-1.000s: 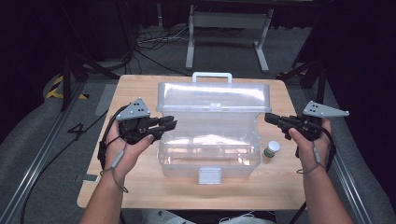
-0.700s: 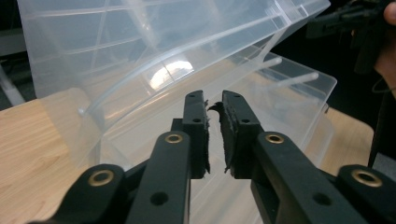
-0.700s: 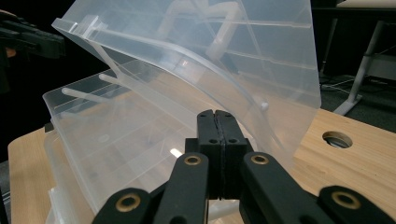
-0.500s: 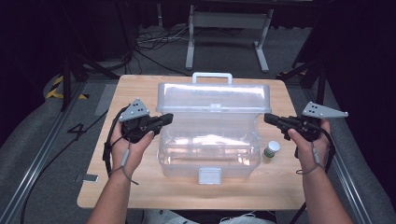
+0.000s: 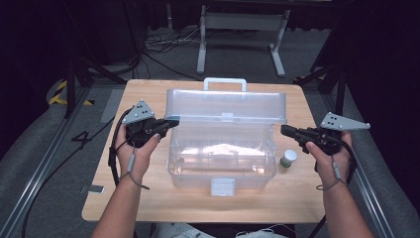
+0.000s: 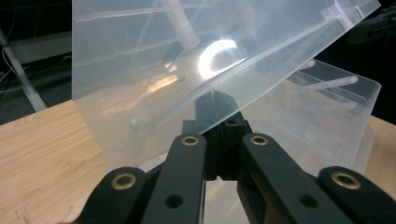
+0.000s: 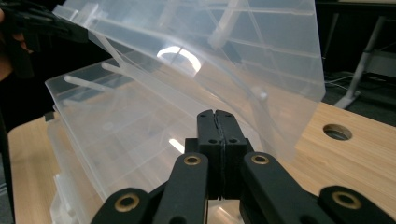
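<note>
left tongs (image 5: pixel 171 122) moved up to the box lid (image 5: pixel 225 106), lid raised slightly

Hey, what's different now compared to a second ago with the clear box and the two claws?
The left claw slid back a little toward the table's left edge and now sits at the left end of the clear box's raised lid. The right claw stayed beside the box's right end, shut. The lid stays up, and the small white bottle has not moved.

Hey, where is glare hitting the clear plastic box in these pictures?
Left gripper view: a bright curved glare on the raised lid. Right gripper view: a similar curved glare on the lid. High view: a soft pale sheen inside the box, and dark surroundings beyond the table.
</note>
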Demonstrator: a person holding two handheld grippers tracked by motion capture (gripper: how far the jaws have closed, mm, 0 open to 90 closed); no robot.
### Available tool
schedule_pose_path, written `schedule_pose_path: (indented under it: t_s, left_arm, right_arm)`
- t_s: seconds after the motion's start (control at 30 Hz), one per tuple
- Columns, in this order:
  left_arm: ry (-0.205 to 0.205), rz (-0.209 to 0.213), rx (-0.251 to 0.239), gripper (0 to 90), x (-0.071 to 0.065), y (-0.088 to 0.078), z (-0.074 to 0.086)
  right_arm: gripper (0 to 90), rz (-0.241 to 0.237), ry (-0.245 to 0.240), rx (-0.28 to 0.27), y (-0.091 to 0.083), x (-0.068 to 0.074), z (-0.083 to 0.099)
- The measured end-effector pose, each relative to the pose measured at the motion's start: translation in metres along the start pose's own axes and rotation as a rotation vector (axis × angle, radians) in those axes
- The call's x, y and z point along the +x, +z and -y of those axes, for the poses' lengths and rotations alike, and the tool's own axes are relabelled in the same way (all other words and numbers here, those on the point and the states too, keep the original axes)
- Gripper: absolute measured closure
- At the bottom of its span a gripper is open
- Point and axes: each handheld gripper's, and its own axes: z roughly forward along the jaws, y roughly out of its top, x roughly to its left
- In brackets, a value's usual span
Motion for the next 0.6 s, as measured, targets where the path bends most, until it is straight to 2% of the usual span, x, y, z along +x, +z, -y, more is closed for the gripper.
schedule_pose_path:
  t_s: [0.1, 0.3, 0.37, 0.43, 0.47, 0.6]
  left_arm:
    - [0.011, -0.002, 0.012, 90.0, 0.001, 0.0, -0.002]
    - [-0.001, 0.013, 0.015, 90.0, 0.004, 0.0, -0.003]
    - [0.001, 0.014, 0.017, 90.0, 0.004, 0.0, -0.004]
    - [0.002, 0.012, 0.018, 90.0, 0.004, 0.0, -0.005]
    - [0.001, 0.014, 0.019, 90.0, 0.004, 0.001, -0.005]
    - [0.002, 0.015, 0.023, 89.9, 0.004, 0.0, -0.005]
  right_arm:
    - [90.0, 0.014, -0.006, 0.018, -0.005, 0.001, 0.0]
    - [83.6, 0.091, -0.004, 0.031, -0.015, 0.001, 0.0]
    - [77.4, 0.133, -0.011, 0.04, -0.013, 0.001, 0.002]
    - [75.4, 0.143, -0.009, 0.038, -0.012, 0.002, 0.002]
    - [69.5, 0.165, -0.016, 0.029, -0.008, 0.004, 0.003]
    - [63.2, 0.179, -0.023, 0.011, -0.001, 0.008, 0.002]
